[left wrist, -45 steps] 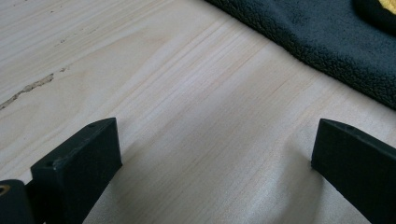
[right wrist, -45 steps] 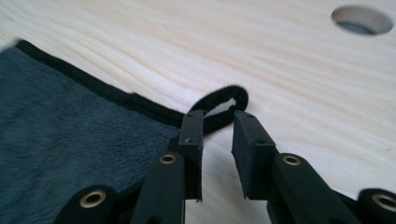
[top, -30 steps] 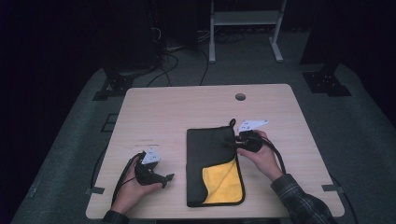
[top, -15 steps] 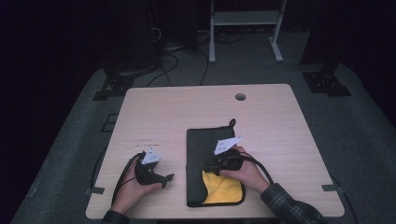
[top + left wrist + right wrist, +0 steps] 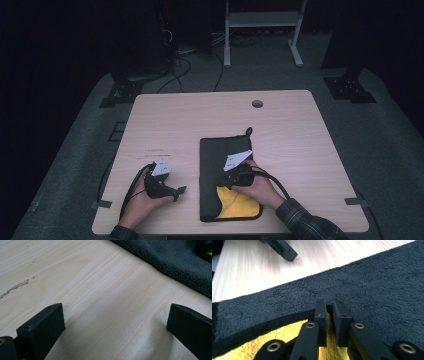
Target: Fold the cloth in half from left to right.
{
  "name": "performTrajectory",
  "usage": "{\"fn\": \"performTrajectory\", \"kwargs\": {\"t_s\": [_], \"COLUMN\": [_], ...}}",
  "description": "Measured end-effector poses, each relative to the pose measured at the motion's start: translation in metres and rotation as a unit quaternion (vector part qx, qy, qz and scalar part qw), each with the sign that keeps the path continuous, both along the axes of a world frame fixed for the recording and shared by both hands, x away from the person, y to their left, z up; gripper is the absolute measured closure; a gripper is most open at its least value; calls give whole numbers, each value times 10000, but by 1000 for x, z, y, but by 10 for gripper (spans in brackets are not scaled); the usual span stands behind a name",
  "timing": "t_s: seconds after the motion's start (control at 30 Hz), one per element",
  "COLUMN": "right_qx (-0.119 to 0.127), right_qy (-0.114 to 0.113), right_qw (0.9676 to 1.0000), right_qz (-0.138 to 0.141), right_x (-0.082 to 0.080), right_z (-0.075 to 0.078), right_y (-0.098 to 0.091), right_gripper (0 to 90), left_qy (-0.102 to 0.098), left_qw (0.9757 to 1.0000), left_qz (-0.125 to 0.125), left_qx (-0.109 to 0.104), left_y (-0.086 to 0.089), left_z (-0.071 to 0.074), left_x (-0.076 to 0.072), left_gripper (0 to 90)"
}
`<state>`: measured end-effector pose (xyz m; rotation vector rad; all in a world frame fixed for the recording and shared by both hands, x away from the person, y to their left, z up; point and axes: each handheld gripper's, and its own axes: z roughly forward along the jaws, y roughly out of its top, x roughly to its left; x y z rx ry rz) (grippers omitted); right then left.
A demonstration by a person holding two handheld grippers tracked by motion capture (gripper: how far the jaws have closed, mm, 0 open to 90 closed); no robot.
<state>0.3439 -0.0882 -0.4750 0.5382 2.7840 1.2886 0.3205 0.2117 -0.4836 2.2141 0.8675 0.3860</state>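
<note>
Towel (image 5: 220, 165), dark with a yellow underside, lies on the worktop (image 5: 300, 130). Since a second ago the right tool (image 5: 329, 307) has moved from its far right edge to the folded-back flap, jaws nearly closed on the hem, suggesting folding continues; the left tool (image 5: 165, 190) rests wide open.

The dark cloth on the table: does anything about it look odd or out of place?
Only its near part. The dark cloth lies flat, but by the right gripper a fold exposes a yellow side. The jaws are almost closed at that dark edge. No damage is visible.
</note>
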Motion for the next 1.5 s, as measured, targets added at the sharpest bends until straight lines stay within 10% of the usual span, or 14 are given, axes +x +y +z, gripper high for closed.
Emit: {"fn": "performTrajectory", "kwargs": {"t_s": [0.47,1.5], "right_qx": [472,112], "right_qy": [170,549], "right_qw": [9986,9982], "right_qz": [-167,-227], "right_x": [-21,-75], "right_z": [24,6], "right_y": [-48,-120], "right_gripper": [832,782], "left_qy": [2,-9], "left_qw": [10000,10000], "left_qz": [-3,8], "left_qx": [5,-11], "left_y": [0,0], "left_z": [0,0], "left_x": [0,0], "left_gripper": [4,4]}}
